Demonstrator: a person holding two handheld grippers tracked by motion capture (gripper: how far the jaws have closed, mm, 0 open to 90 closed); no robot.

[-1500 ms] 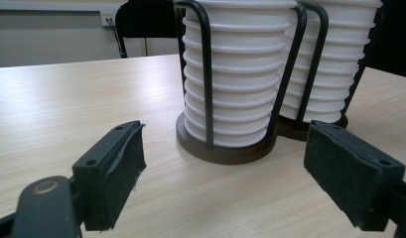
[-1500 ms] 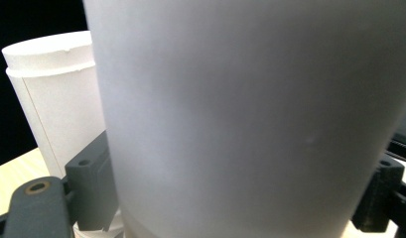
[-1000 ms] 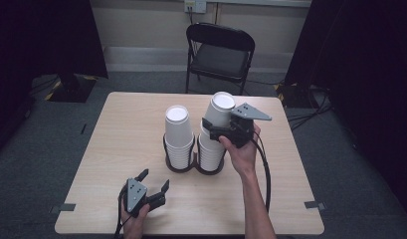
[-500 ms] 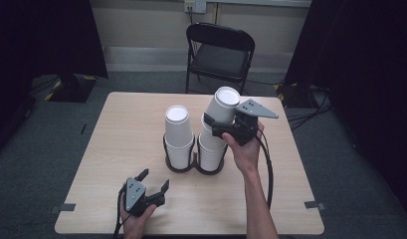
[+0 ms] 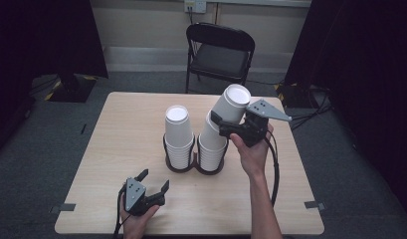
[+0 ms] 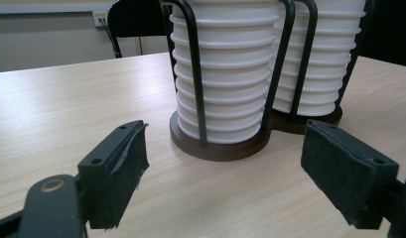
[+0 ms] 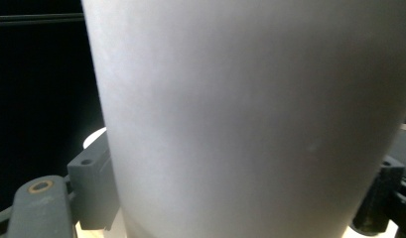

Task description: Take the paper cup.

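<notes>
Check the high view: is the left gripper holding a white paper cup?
No: the left gripper rests open on the light wooden table, apart from the black wire cup holder.

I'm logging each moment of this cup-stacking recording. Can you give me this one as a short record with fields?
scene: wooden table with a black folding chair behind it
holder: dark two-ring cup holder near the table's middle
left stack: white cups, upright in the holder
right stack: white cups, upright in the holder
right gripper: shut on the top cup, which is tilted and lifted partly off the right stack
left gripper: open, holding nothing, low over the table's near edge, pointing at the holder
</notes>
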